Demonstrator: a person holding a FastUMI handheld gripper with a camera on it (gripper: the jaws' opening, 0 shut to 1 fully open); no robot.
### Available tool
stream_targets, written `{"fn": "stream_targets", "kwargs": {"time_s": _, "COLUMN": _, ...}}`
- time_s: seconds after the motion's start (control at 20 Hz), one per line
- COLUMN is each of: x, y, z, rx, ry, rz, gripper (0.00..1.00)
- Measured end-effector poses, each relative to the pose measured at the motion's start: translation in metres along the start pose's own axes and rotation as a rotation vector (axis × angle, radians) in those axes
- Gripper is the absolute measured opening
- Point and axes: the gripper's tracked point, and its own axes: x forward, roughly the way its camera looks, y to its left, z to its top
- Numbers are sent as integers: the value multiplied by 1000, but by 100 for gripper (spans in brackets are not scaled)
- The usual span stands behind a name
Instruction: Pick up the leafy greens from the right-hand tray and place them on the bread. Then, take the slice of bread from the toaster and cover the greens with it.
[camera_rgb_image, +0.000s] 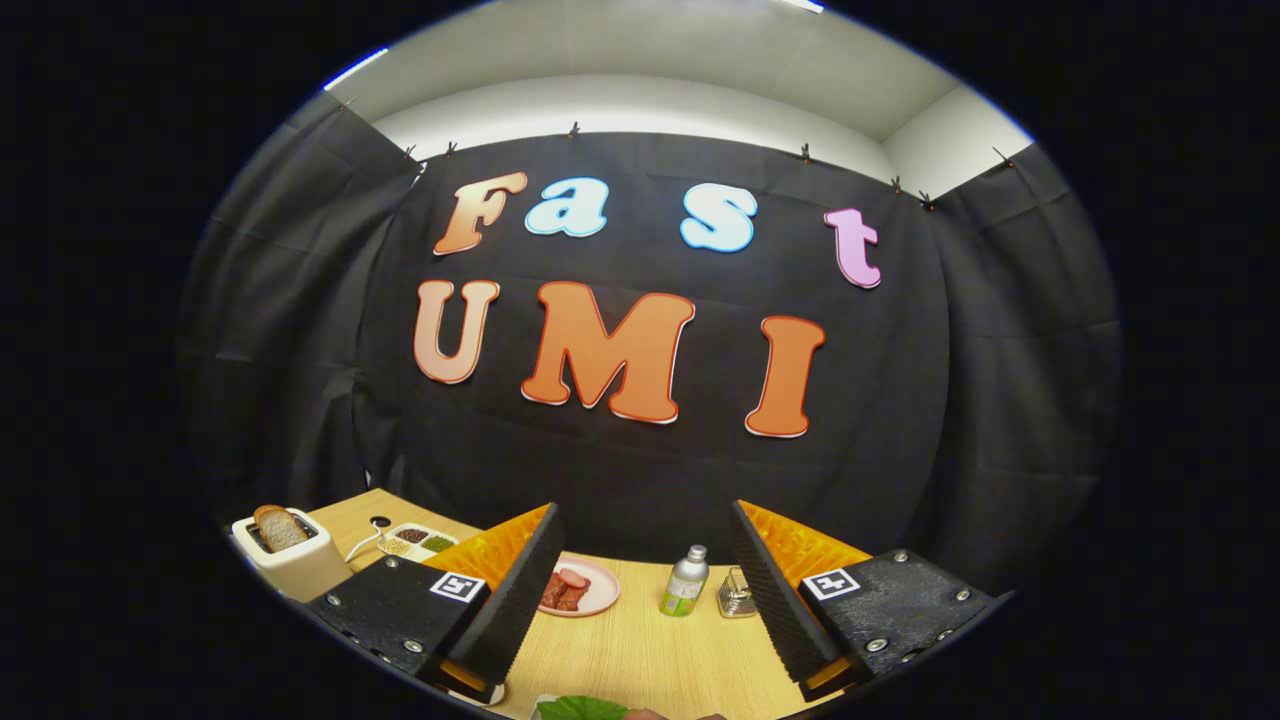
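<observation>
The tool (645, 590) sits at the bottom centre of the frame with its two fingers spread wide, gripping nothing; bare worktop (650, 650) shows in the gap between them. At the very bottom of the frame, low between the fingers, lies a green leaf, the greens (585, 708), cut off by the frame's lower margin; what they rest on is hard to make out, perhaps a pale tray rim just to their left.

Beyond the fingers, in the lower middle of the frame, a pink plate (600, 598) holds reddish slices of meat (565, 590), close beside the left finger. To the right of the plate stands a small silver bottle (685, 582) with a green label, upright, and just right of it a small clear glass item (737, 593), near the right finger.

At the lower left of the frame, a white toaster (290, 560) stands on the worktop with a slice of bread (279, 527) sticking up out of its slot. A white cord runs from it toward the back of the worktop. Between the toaster and the left finger sits a small divided dish (420, 541) with dark, green and pale fillings in separate compartments.

A black cloth wall (650, 480) rises behind the worktop and fills the middle of the frame, with a white ceiling above it at the top.
</observation>
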Motion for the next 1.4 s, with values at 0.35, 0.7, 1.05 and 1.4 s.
{"fn": "stream_targets", "kwargs": {"time_s": 0.35, "x": -10, "y": 20, "z": -101, "rx": -22, "ry": 287, "rz": 84, "gripper": 99}}
{"fn": "stream_targets", "kwargs": {"time_s": 0.7, "x": -27, "y": 19, "z": -184, "rx": -21, "ry": 549, "rz": 108, "gripper": 98}}
{"fn": "stream_targets", "kwargs": {"time_s": 1.05, "x": -57, "y": 38, "z": -264, "rx": -45, "ry": 781, "rz": 165, "gripper": 97}}
{"fn": "stream_targets", "kwargs": {"time_s": 1.4, "x": -78, "y": 57, "z": -328, "rx": -26, "ry": 976, "rz": 218, "gripper": 96}}
